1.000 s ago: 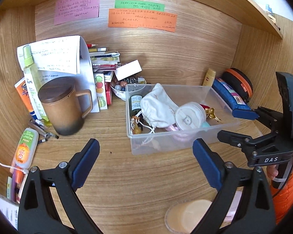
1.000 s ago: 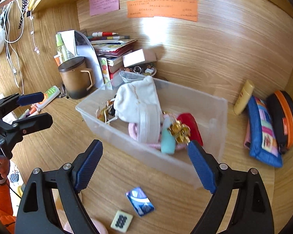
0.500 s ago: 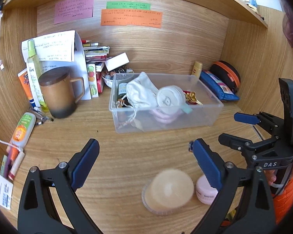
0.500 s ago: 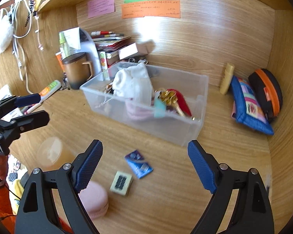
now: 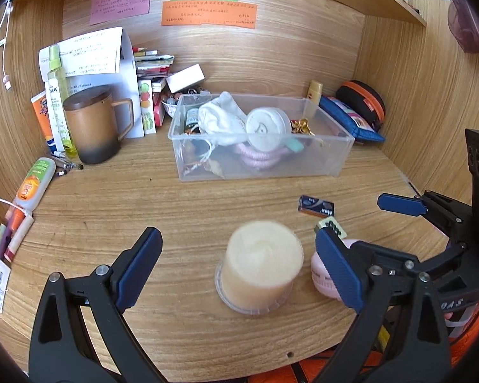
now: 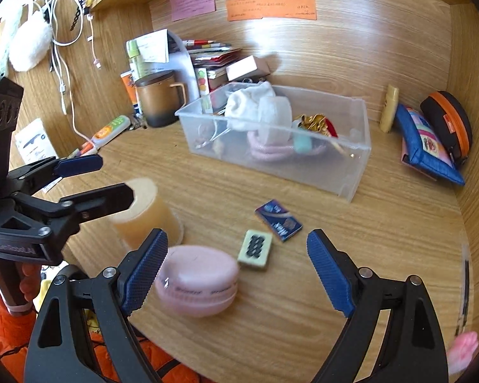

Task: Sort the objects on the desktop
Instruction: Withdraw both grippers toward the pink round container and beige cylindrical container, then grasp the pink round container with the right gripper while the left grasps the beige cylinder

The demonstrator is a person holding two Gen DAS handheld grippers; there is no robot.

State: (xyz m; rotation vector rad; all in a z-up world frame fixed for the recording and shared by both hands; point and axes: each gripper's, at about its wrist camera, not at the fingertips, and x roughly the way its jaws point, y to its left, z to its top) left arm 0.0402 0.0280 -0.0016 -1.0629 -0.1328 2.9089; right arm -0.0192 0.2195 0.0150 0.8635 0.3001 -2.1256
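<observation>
A clear plastic bin sits mid-desk with a white pouch, a round white case, a pink cable and gold trinkets inside. Near the front edge stand an upturned beige cup, a pink round case, a mahjong tile and a dark blue packet. My left gripper is open, its jaws either side of the cup and above it. My right gripper is open, the pink case by its left finger.
A brown lidded mug, tubes, papers and stacked books crowd the back left. A blue pouch and a black-orange case lie at the back right. Wooden walls enclose three sides.
Both grippers have pulled back from the bin toward the front edge. The cup, pink case, tile and packet now lie close in front of them.
</observation>
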